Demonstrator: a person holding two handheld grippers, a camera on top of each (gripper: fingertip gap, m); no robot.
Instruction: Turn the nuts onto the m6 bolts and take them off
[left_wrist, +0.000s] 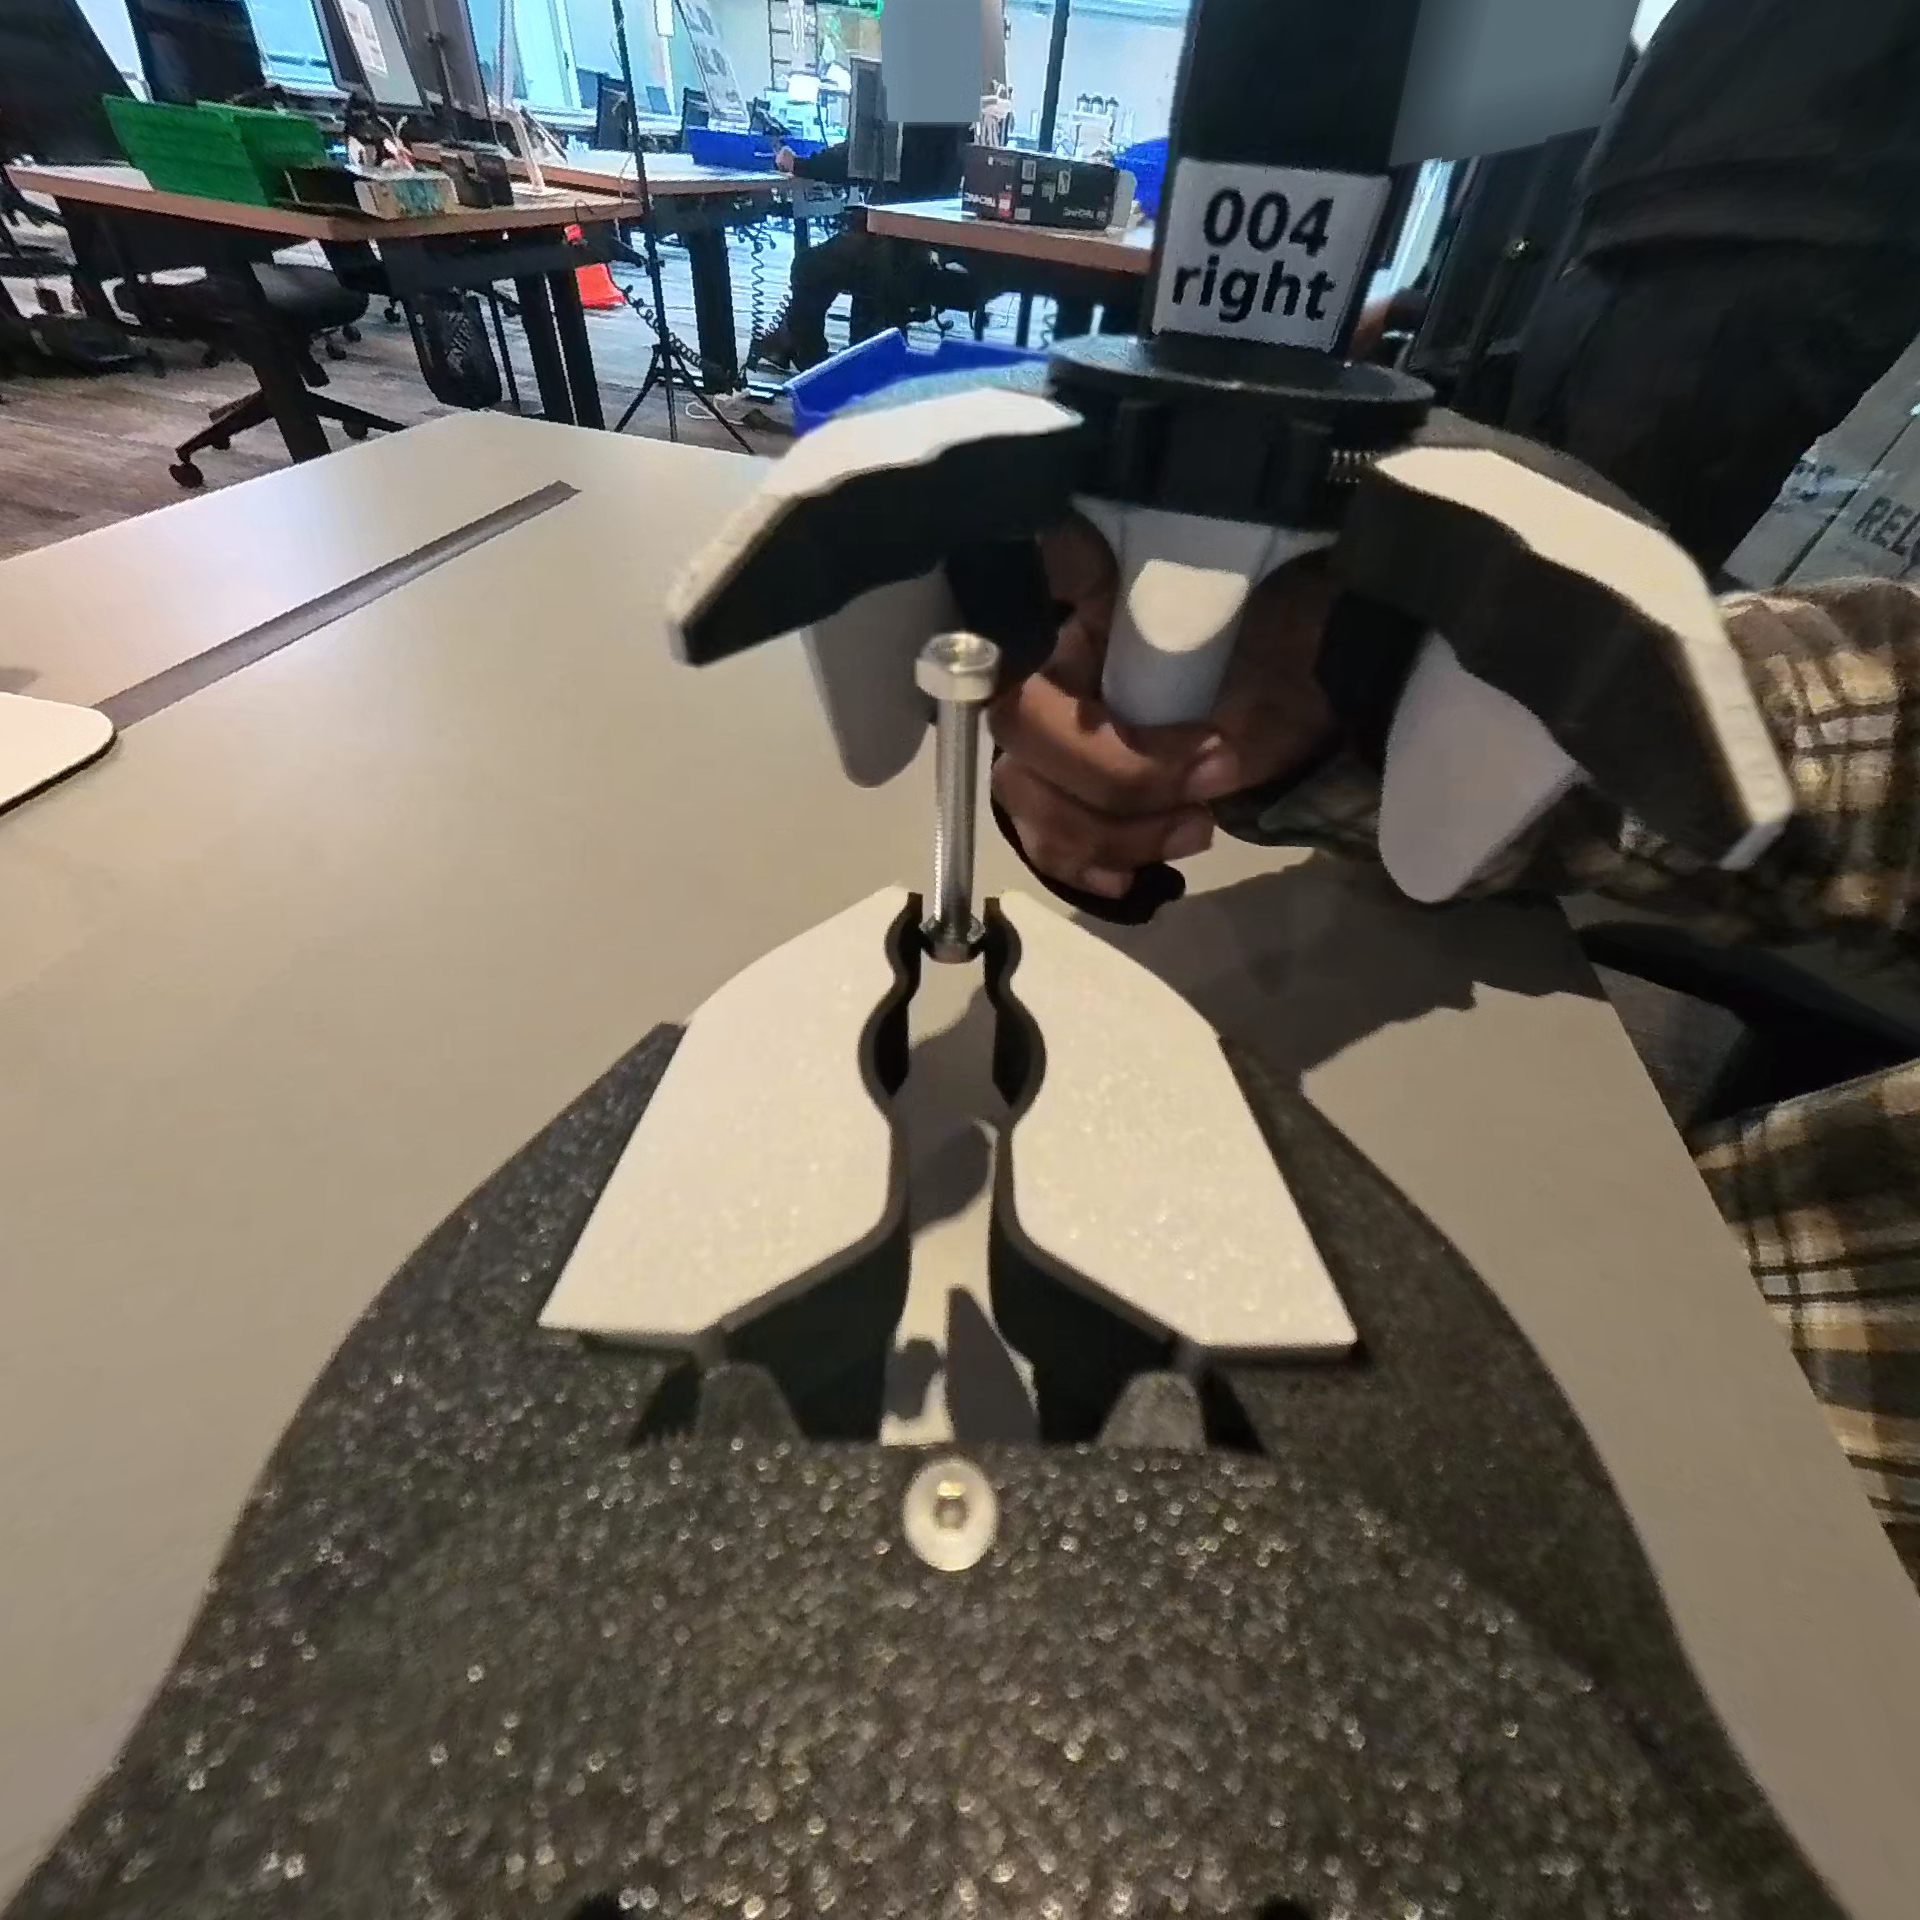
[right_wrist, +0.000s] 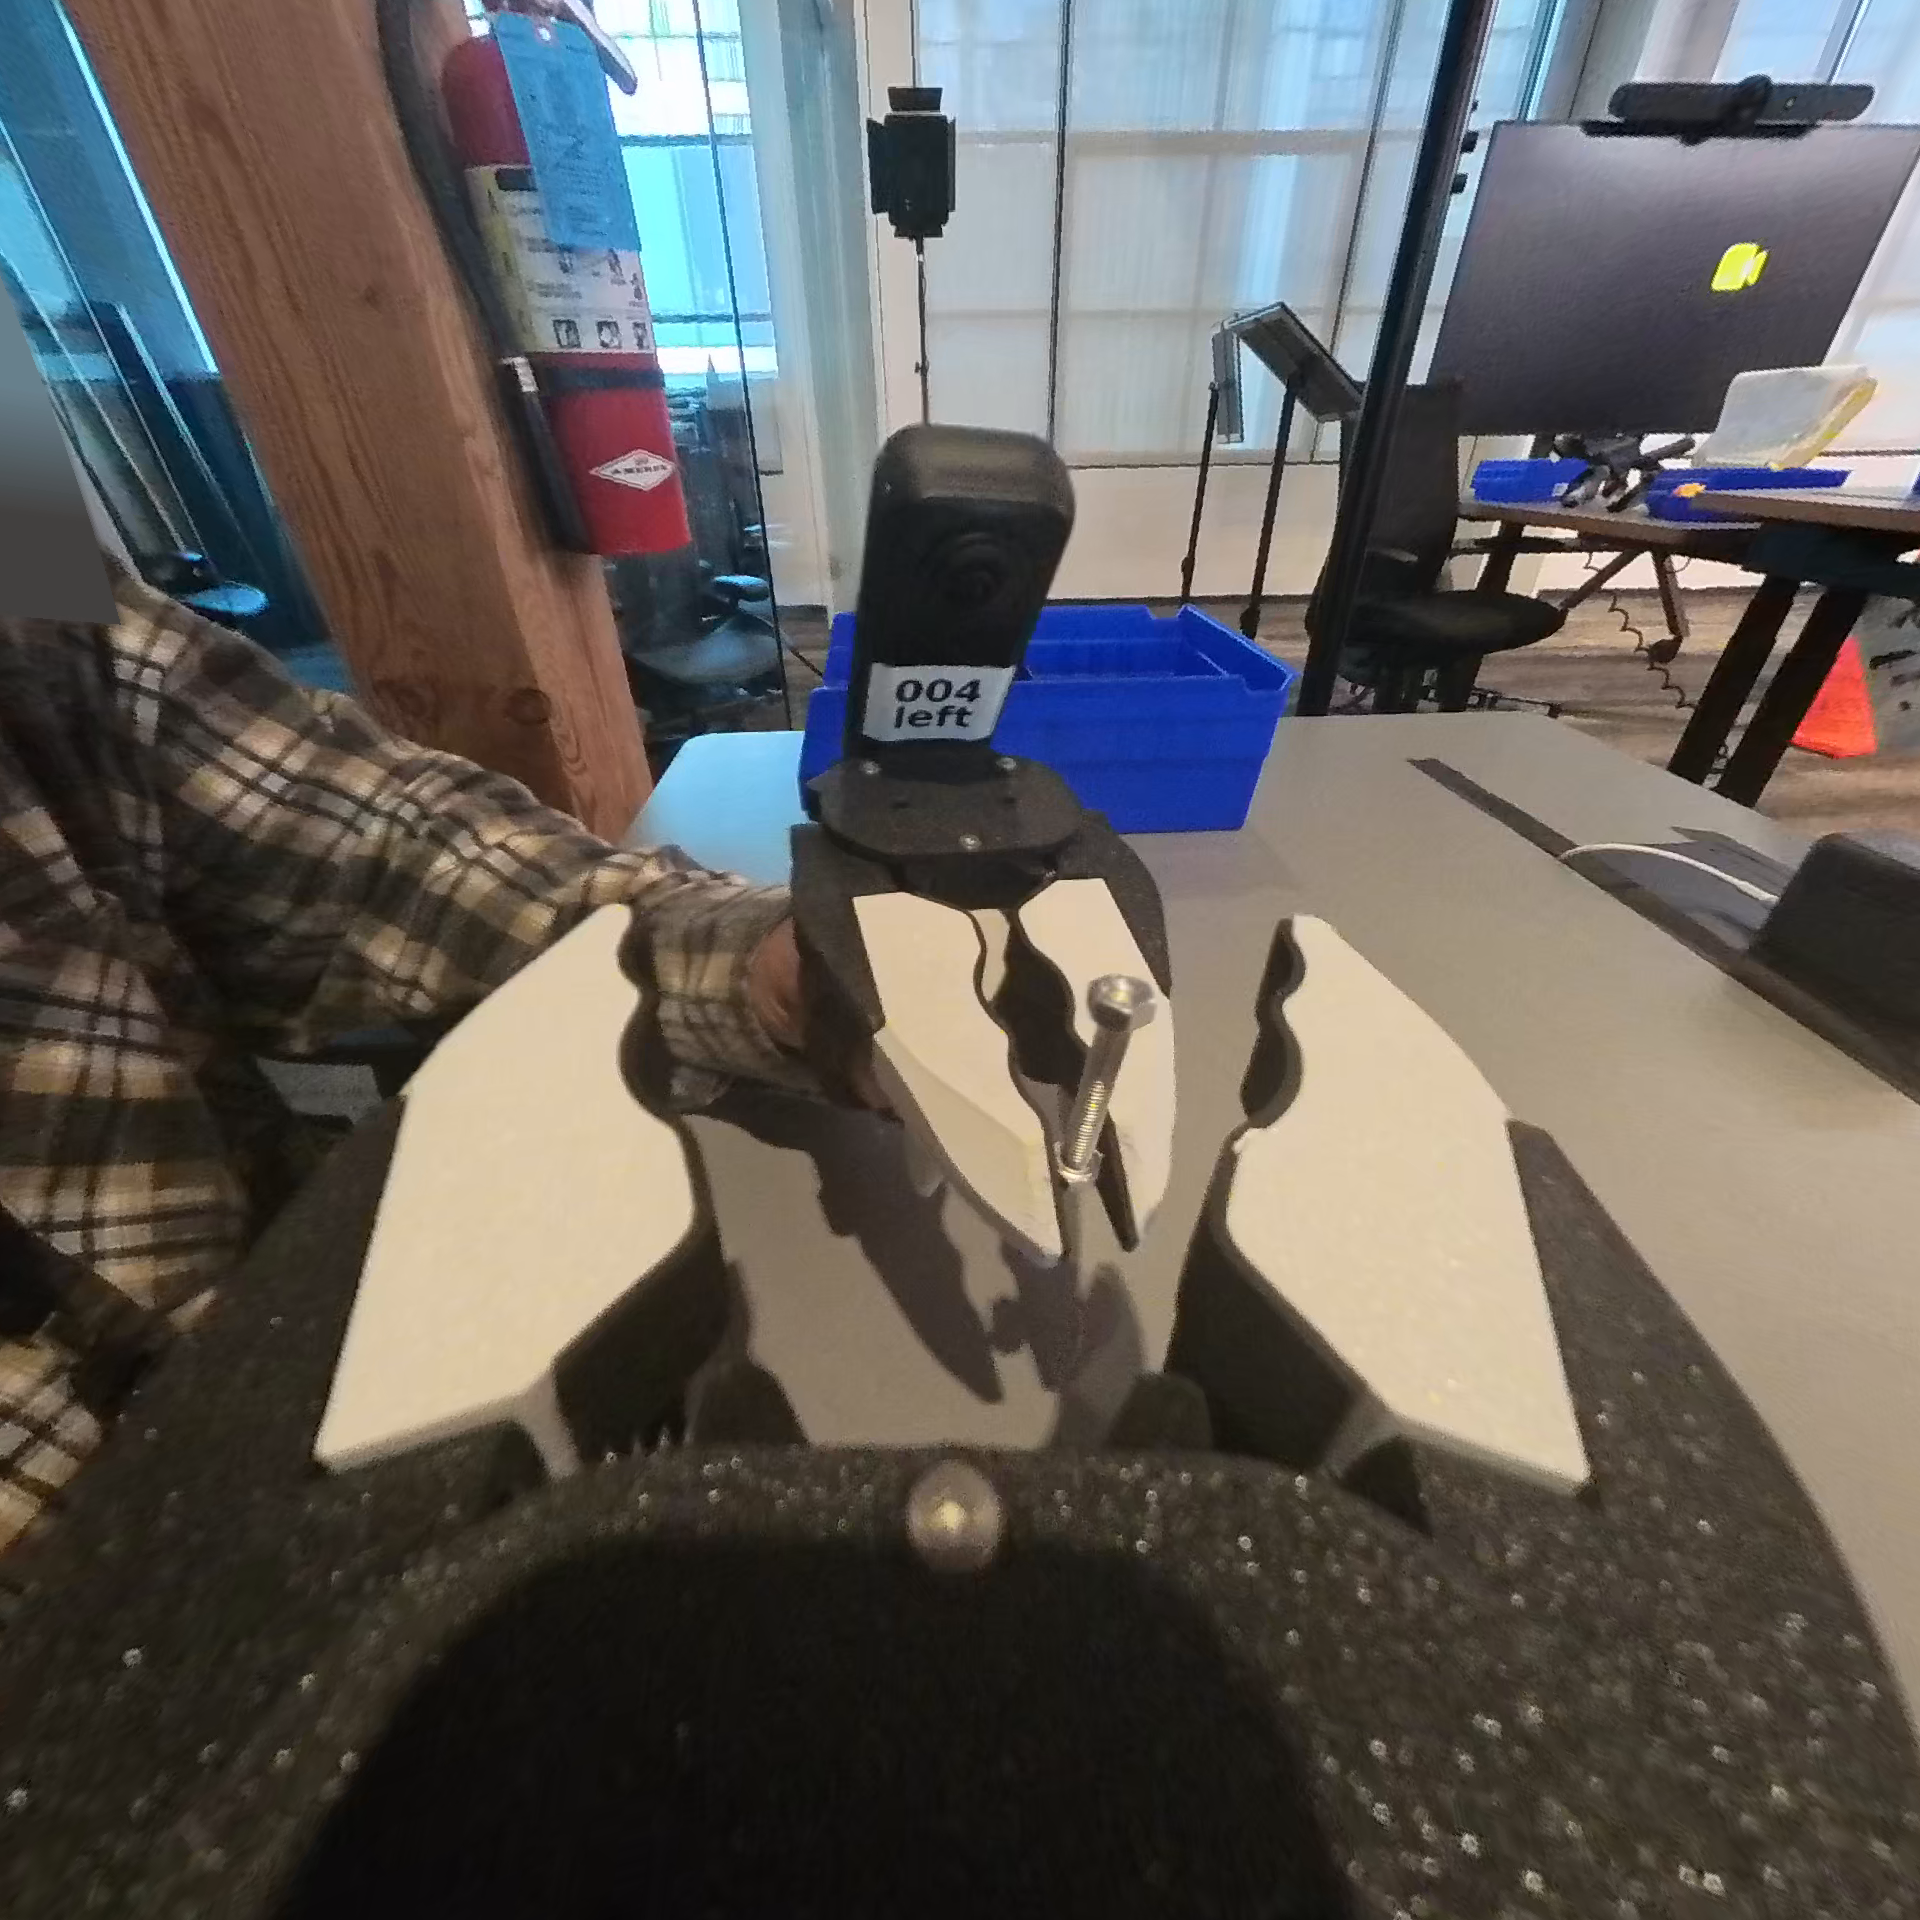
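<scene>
Steel bolt (left_wrist: 956, 800) stands upright, its lower end pinched at our left gripper (left_wrist: 957, 940) fingertips, a nut (left_wrist: 957, 665) at its top. Our right gripper (right_wrist: 961, 940) hangs spread wide just beyond it, gripping nothing.

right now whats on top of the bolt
A hex nut sits at the upper end of the bolt, which stands upright. The left gripper pinches its lower end. The open right gripper is beside the nut, not touching. How far it is threaded on cannot be seen.
</scene>
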